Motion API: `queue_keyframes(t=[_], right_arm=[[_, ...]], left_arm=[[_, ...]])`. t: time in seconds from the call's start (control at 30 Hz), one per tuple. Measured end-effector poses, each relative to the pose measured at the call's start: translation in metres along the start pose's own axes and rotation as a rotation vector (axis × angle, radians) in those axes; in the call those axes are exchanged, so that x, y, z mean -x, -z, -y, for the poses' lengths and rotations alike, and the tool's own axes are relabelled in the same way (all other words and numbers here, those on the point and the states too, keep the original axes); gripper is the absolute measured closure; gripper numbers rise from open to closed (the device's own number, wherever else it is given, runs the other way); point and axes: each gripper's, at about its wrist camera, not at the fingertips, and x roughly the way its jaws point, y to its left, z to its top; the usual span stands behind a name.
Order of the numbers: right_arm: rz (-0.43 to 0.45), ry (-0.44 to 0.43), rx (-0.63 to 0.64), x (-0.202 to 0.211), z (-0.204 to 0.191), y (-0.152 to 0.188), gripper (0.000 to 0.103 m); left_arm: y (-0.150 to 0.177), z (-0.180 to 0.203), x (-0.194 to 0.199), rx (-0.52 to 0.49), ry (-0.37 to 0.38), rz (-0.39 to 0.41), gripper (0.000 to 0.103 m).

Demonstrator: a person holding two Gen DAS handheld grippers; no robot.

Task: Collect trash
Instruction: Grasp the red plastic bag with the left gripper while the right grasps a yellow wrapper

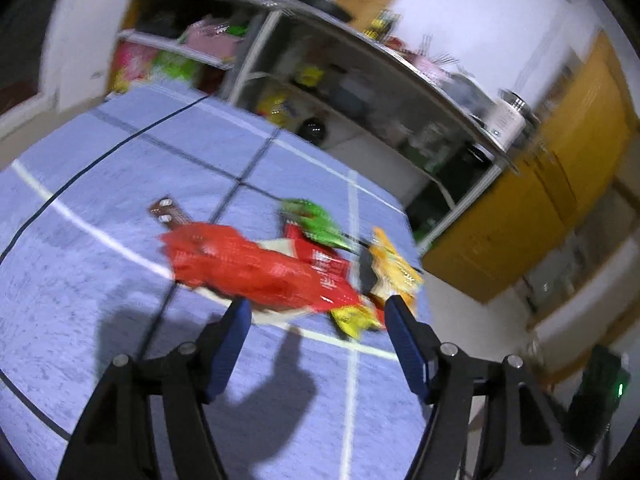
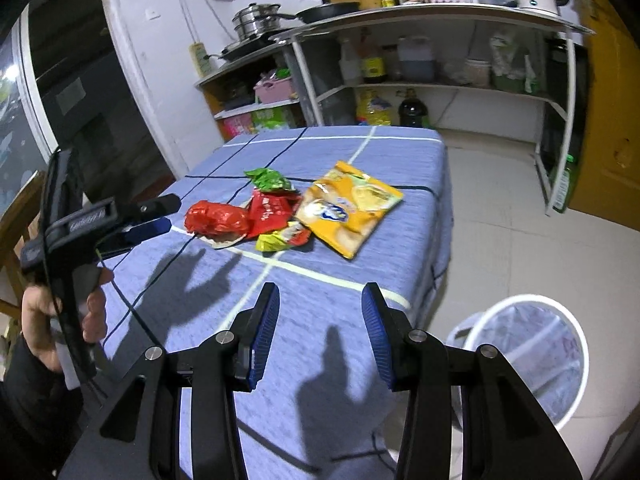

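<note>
wrappers, five (image 2: 294,210), bin, one (image 2: 528,356)

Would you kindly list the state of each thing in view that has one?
Left gripper: open, empty, near the trash pile.
Right gripper: open, empty, short of the pile.
Crumpled red plastic bag: scrunched, on the blue checked tablecloth.
Large yellow snack packet: lying flat.
Green foil wrapper: crumpled.
White mesh waste bin: upright on the floor, contents unclear.

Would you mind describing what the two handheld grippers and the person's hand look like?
Both the left gripper and right gripper have black angular linkage arms with silver pivot bolts and blue ribbed finger pads. The bare hand grips a black handle; a dark sleeve shows below.
</note>
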Motion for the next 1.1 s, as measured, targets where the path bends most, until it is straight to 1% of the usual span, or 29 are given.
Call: queue_keyframes(t=[0.1,0.17,0.37,0.47,0.5,0.53,0.57,0.63,0.7,0.8,0.87,0.93,1.03,1.1], right_arm=[[-0.017,-0.017,0.015,-0.016,-0.011,-0.008,0.059],[-0.023,-0.022,0.027,-0.025,-0.017,-0.013,0.059],[-0.049,-0.039,0.041,-0.052,-0.029,-0.023,0.059],[-0.058,-0.049,0.040,-0.062,-0.032,-0.025,0.059],[-0.064,-0.048,0.039,-0.065,-0.033,-0.025,0.059],[-0.070,-0.046,0.036,-0.069,-0.032,-0.025,0.059],[-0.076,-0.044,0.033,-0.072,-0.032,-0.025,0.059],[-0.092,-0.036,0.020,-0.078,-0.030,-0.025,0.059],[-0.107,-0.031,0.005,-0.085,-0.028,-0.028,0.059],[-0.127,-0.044,0.018,-0.094,-0.031,-0.030,0.059],[-0.145,-0.031,0.034,-0.102,-0.033,-0.032,0.059],[-0.168,-0.041,0.042,-0.110,-0.033,-0.035,0.059],[-0.188,-0.054,0.009,-0.124,-0.028,-0.043,0.059],[-0.213,-0.052,-0.030,-0.135,-0.022,-0.049,0.058]], left_arm=[[-0.009,-0.017,-0.017,0.058,-0.051,-0.013,0.030],[-0.014,-0.025,-0.031,0.078,-0.088,-0.026,0.030],[-0.023,-0.037,-0.062,0.151,-0.203,-0.064,0.029],[-0.023,-0.035,-0.078,0.128,-0.271,-0.095,0.029],[-0.023,-0.035,-0.082,0.118,-0.275,-0.108,0.029],[-0.024,-0.030,-0.086,0.070,-0.308,-0.090,0.029],[-0.023,-0.027,-0.090,0.037,-0.334,-0.094,0.029],[-0.021,-0.024,-0.091,-0.010,-0.336,-0.085,0.034],[-0.020,-0.023,-0.090,-0.043,-0.328,-0.083,0.043],[-0.017,-0.022,-0.081,-0.086,-0.317,-0.075,0.048],[-0.015,-0.027,-0.069,-0.090,-0.284,-0.065,0.049],[-0.013,-0.030,-0.056,-0.090,-0.259,-0.050,0.049],[-0.013,-0.032,-0.042,-0.082,-0.209,-0.035,0.049],[-0.012,-0.031,-0.035,-0.093,-0.197,-0.022,0.049]])
